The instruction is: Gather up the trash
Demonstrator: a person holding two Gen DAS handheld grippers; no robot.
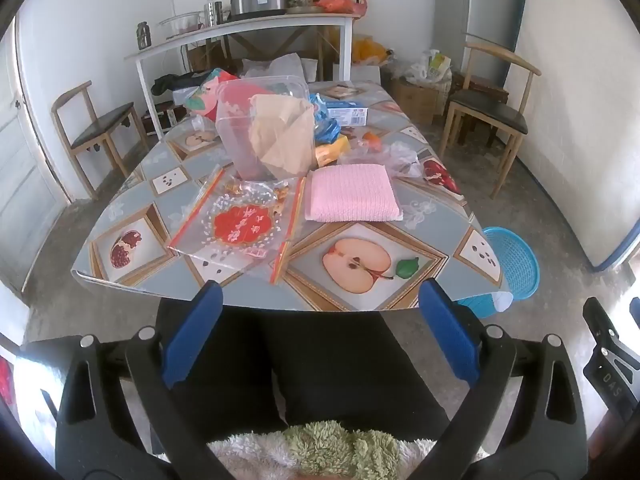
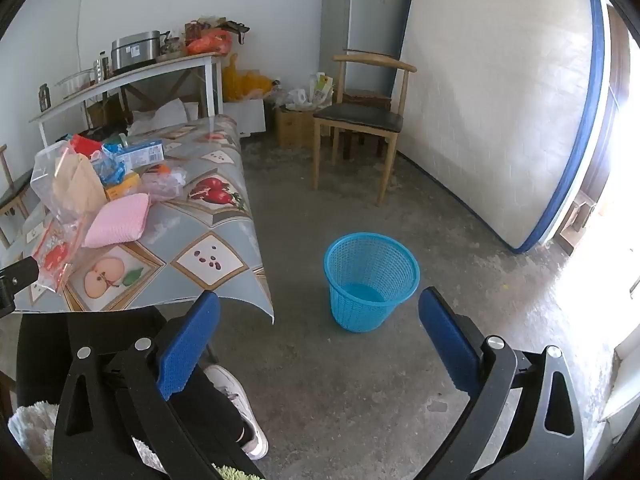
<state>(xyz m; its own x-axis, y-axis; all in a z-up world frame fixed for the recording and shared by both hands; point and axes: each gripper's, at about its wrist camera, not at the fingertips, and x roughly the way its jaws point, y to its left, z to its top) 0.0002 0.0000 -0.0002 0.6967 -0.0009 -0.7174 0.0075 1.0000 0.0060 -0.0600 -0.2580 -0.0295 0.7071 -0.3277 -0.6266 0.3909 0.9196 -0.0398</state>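
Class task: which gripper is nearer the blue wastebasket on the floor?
Right. The right gripper hangs open just short of the blue wastebasket; the left gripper, also open, faces the table, with the basket off to its right.

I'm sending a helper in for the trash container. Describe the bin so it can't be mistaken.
Start at the table with the fruit-print cloth. On the bare concrete floor just off its near corner stands the wastebasket. It is a bright blue plastic mesh bucket, open-topped and empty, the only blue basket on the floor.
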